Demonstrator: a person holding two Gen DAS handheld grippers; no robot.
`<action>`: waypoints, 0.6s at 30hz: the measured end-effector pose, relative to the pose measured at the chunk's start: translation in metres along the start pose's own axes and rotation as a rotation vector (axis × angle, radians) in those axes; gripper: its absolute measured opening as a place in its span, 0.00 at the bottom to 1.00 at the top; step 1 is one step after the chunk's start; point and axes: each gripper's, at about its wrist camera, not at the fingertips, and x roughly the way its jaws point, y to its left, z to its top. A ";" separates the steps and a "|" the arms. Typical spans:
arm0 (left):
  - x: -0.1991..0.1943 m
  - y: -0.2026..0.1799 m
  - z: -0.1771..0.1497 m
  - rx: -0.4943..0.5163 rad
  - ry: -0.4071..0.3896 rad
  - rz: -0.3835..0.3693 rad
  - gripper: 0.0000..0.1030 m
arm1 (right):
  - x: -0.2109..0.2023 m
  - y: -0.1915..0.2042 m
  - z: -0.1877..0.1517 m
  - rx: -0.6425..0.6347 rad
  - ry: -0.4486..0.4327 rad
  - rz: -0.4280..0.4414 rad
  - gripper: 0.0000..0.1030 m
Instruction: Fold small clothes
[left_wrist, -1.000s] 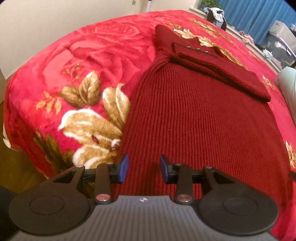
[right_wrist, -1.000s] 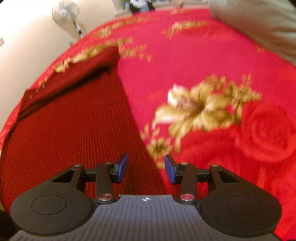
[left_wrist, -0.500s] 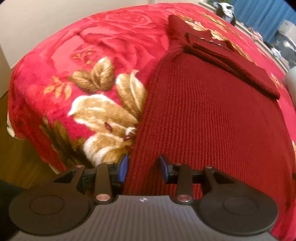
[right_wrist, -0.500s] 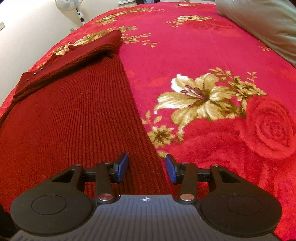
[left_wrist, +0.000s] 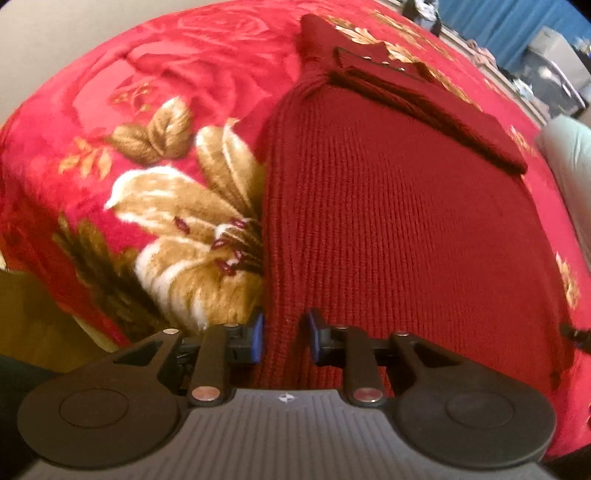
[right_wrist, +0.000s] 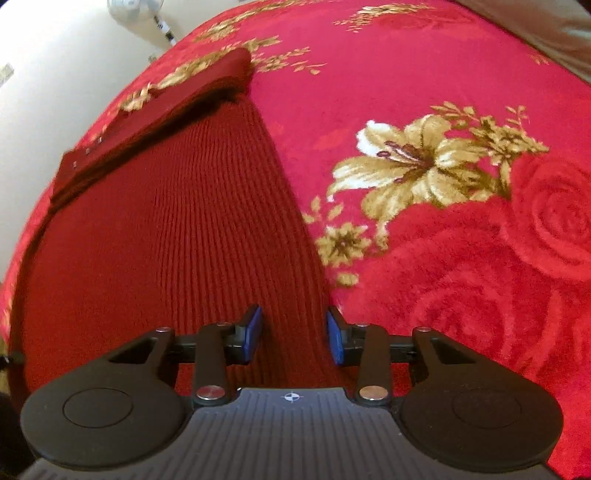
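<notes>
A: What sits between the blue pads of the left gripper (left_wrist: 283, 334)?

B: The near left edge of a dark red ribbed knit sweater (left_wrist: 388, 221). The jaws are closing, with the edge of the knit between them. The pads are close to the fabric, but I cannot tell whether they press it yet.

A: And the right gripper (right_wrist: 294, 339)?

B: Its jaws are closing too, but stand wider. They straddle the near right edge of the same sweater (right_wrist: 177, 236), with the right pad over the red plush blanket printed with gold lilies and roses (right_wrist: 461, 258). A clear gap shows on both sides, so nothing is pinched.

A: How does the garment lie?

B: Flat on the blanket (left_wrist: 129, 110), its ribs running away from both grippers. At the far end a knit part is folded across it as a darker band (left_wrist: 424, 99), with small pale studs along it in the right wrist view.

A: How are the grippers held?

B: Both point steeply down at the bed, each over one near corner of the sweater. No hand or sleeve is in view.

A: Beyond that?

B: A pale pillow (left_wrist: 569, 155) is at the right edge of the left view, with a blue curtain (left_wrist: 517, 18) behind. A cream wall (right_wrist: 55, 74) and a white fan (right_wrist: 136, 7) are in the right view.
</notes>
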 end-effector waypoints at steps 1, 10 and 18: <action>-0.001 0.002 -0.001 -0.017 -0.002 0.004 0.27 | -0.001 0.002 -0.001 -0.017 0.004 -0.013 0.38; -0.013 -0.003 -0.003 -0.016 -0.017 -0.118 0.31 | -0.008 0.000 -0.002 0.019 -0.004 0.071 0.40; -0.003 -0.005 -0.006 0.014 0.025 -0.042 0.30 | -0.005 0.002 -0.005 0.002 0.010 0.016 0.37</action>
